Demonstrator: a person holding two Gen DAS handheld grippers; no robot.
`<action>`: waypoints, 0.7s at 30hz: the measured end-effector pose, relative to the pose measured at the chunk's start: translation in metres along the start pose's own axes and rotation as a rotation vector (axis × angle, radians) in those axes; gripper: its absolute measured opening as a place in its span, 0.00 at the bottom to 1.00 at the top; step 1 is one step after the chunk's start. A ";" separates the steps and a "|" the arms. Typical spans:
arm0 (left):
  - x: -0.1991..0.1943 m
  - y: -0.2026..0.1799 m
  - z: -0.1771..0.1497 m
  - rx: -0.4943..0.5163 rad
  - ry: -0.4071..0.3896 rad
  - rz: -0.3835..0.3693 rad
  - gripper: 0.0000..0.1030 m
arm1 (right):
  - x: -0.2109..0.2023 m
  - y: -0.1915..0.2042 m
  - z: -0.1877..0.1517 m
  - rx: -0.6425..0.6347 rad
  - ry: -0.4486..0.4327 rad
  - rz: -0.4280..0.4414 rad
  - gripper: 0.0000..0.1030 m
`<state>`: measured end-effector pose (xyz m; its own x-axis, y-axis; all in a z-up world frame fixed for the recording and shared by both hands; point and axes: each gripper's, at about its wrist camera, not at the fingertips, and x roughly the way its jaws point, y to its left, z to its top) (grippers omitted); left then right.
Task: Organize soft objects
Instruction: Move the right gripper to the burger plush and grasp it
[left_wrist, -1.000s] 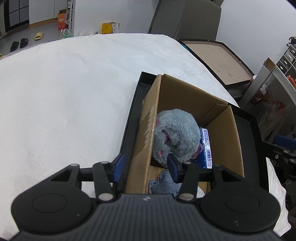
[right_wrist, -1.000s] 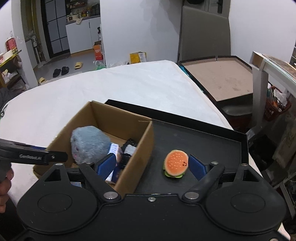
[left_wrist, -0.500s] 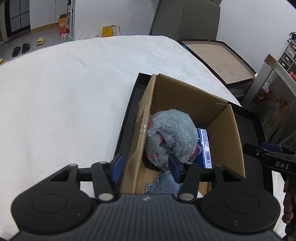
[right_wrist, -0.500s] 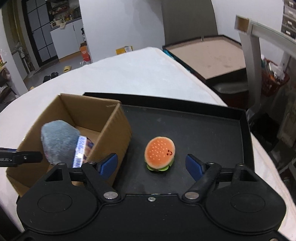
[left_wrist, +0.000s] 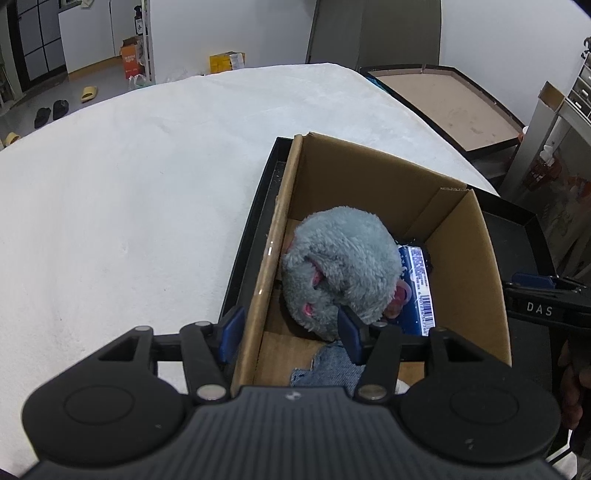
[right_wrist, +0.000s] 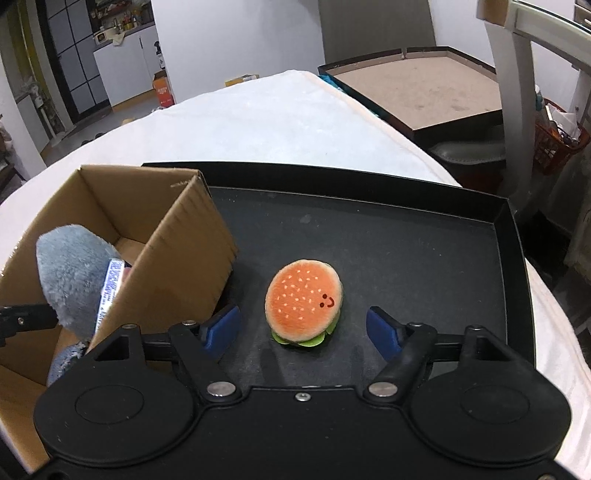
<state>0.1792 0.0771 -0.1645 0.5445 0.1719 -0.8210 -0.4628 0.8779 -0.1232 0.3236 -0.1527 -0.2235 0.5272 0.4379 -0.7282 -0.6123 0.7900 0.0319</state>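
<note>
A grey plush toy (left_wrist: 341, 273) lies in an open cardboard box (left_wrist: 465, 266), on a blue packet (left_wrist: 421, 284) and a scrap of denim (left_wrist: 328, 363). My left gripper (left_wrist: 290, 332) straddles the box's left wall, one finger outside and one inside in front of the plush. Its jaws are opening and do not pinch the wall. An orange burger plush (right_wrist: 303, 301) sits on the black tray (right_wrist: 406, 236) right of the box (right_wrist: 177, 258). My right gripper (right_wrist: 302, 330) hangs low over it. Its jaws are closing with the burger between them, the pads clear of it.
The tray rests on a white padded tabletop (left_wrist: 129, 184). My right gripper's finger (left_wrist: 543, 299) and a hand show at the right edge of the left wrist view. A brown board (right_wrist: 417, 92) and an orange basket (right_wrist: 554, 140) stand beyond the table's right side.
My right gripper has come down and forward until the burger sits between its fingers, and its jaws have narrowed. The left gripper has edged along the box wall. The right gripper has entered the left wrist view.
</note>
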 end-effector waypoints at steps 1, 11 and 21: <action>0.001 -0.001 0.000 0.002 0.000 0.004 0.53 | 0.002 0.000 0.000 -0.005 0.002 -0.001 0.72; 0.004 -0.007 -0.002 0.010 -0.002 0.024 0.55 | 0.011 0.000 -0.004 -0.018 0.022 -0.006 0.47; 0.004 0.000 0.000 -0.005 0.003 0.001 0.55 | -0.004 0.000 -0.011 0.021 0.067 -0.024 0.30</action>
<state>0.1813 0.0777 -0.1681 0.5416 0.1712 -0.8230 -0.4665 0.8756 -0.1249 0.3148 -0.1591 -0.2285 0.5007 0.3892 -0.7732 -0.5866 0.8094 0.0276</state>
